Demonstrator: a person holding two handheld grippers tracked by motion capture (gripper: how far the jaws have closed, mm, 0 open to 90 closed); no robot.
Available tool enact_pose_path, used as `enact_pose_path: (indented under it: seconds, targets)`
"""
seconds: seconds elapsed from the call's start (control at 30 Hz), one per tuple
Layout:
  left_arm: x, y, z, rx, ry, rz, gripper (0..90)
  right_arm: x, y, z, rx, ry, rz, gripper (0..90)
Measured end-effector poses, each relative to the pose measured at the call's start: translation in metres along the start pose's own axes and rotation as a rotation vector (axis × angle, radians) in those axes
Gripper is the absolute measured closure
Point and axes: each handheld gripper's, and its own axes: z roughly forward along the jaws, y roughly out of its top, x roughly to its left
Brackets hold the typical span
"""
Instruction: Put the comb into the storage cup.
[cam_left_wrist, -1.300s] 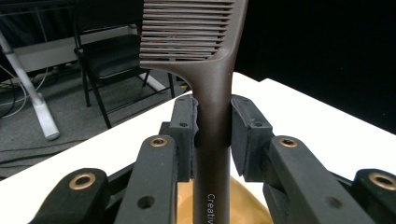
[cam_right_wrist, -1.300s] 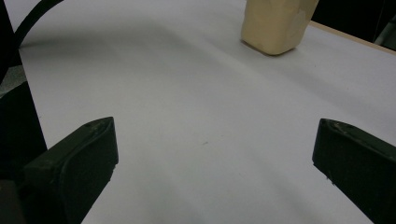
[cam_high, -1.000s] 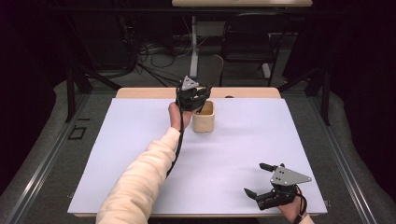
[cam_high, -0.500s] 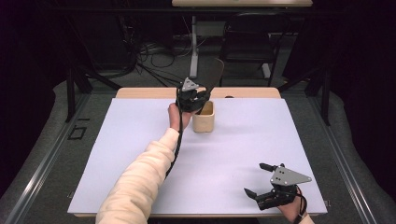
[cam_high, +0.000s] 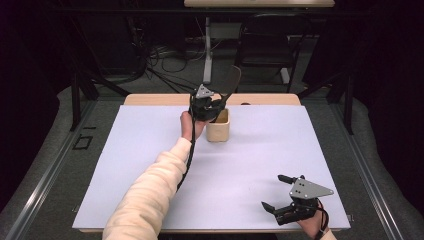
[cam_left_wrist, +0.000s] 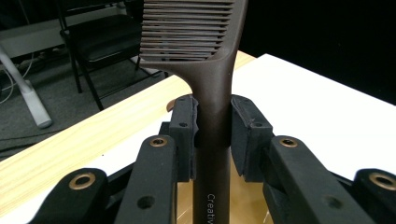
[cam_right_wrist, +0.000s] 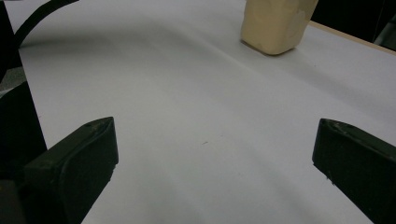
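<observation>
A dark brown comb stands upright with its handle clamped between the pads of my left gripper, teeth end up. In the high view that left gripper hovers at the far middle of the table, over the beige cup, and the comb sticks up and away from it. The comb's lower end reaches into the cup's opening. My right gripper rests at the near right of the white sheet, jaws wide apart with nothing between them; in its own view the right gripper faces bare sheet and the cup.
The white sheet covers most of the wooden table, whose far edge is bare. A black cable trails along the left sleeve. A chair and cabling stand on the floor behind the table.
</observation>
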Motion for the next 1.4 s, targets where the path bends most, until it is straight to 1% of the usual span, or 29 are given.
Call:
enact_pose_path:
  seconds: [0.1, 0.33, 0.43, 1.1, 1.27, 1.4]
  targets:
    - [0.0, -0.001, 0.001, 0.009, -0.003, 0.008, 72.3, 0.0, 0.0, 0.0, 0.0, 0.0, 0.0, 0.0]
    - [0.001, -0.005, 0.002, 0.027, -0.01, 0.007, 72.3, 0.0, 0.0, 0.0, 0.001, -0.001, -0.001, 0.0]
    - [0.001, -0.006, 0.003, 0.035, -0.011, 0.019, 72.3, 0.0, 0.0, 0.0, 0.002, 0.0, -0.002, 0.0]
    - [0.001, -0.01, 0.007, 0.072, -0.033, 0.023, 72.1, 0.0, 0.0, 0.0, 0.001, -0.001, 0.0, 0.0]
    - [0.002, -0.011, 0.008, 0.082, -0.048, 0.021, 72.1, 0.0, 0.0, 0.0, 0.001, 0.0, -0.001, 0.0]
    - [0.002, -0.013, 0.009, 0.104, -0.061, 0.024, 72.0, 0.0, 0.0, 0.0, 0.002, -0.001, -0.002, 0.0]
